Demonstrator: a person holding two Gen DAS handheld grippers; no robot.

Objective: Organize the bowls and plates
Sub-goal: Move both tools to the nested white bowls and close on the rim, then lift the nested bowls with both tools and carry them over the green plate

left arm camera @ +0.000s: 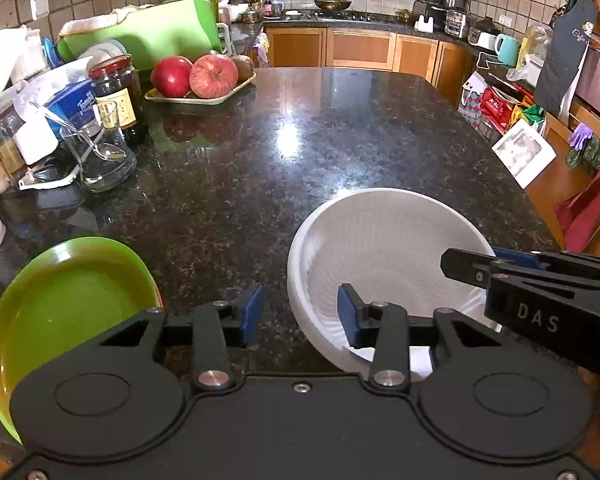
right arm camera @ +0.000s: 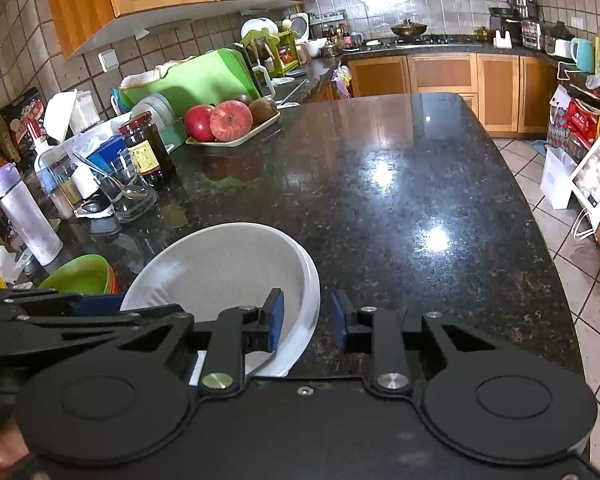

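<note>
Nearest, the left tool point(left arm camera: 300, 312) sits with its blue pads partly apart, straddling the left rim of the white bowl point(left arm camera: 384, 248): the right pad lies inside the bowl, the left pad over bare tabletop point(left arm camera: 260, 152), and neither pad presses on the rim. The right tool point(right arm camera: 306, 322) brackets the bowl's opposite rim more narrowly, its left pad inside the bowl point(right arm camera: 224, 264) and its right pad outside; a gap shows on the outer side, so it does not yet clamp the rim either. In the left wrist view the right tool's body carries the letters "DAS" in pale type.

The white bowl stands near the tabletop's near edge, about midway along it. Just left of it, at the near left corner, lies a green plate point(left arm camera: 64, 312), with an orange edge showing beneath it in both views.

Further back along the left edge stand a glass cup with a spoon point(left arm camera: 100, 156), a dark jar with a red lid point(left arm camera: 116, 92) whose yellow label is too small to read, and a blue tissue pack point(left arm camera: 74, 100) with white script partly hidden. Beyond these, a tray of apples point(left arm camera: 200, 92) rests toward the far left corner.
</note>
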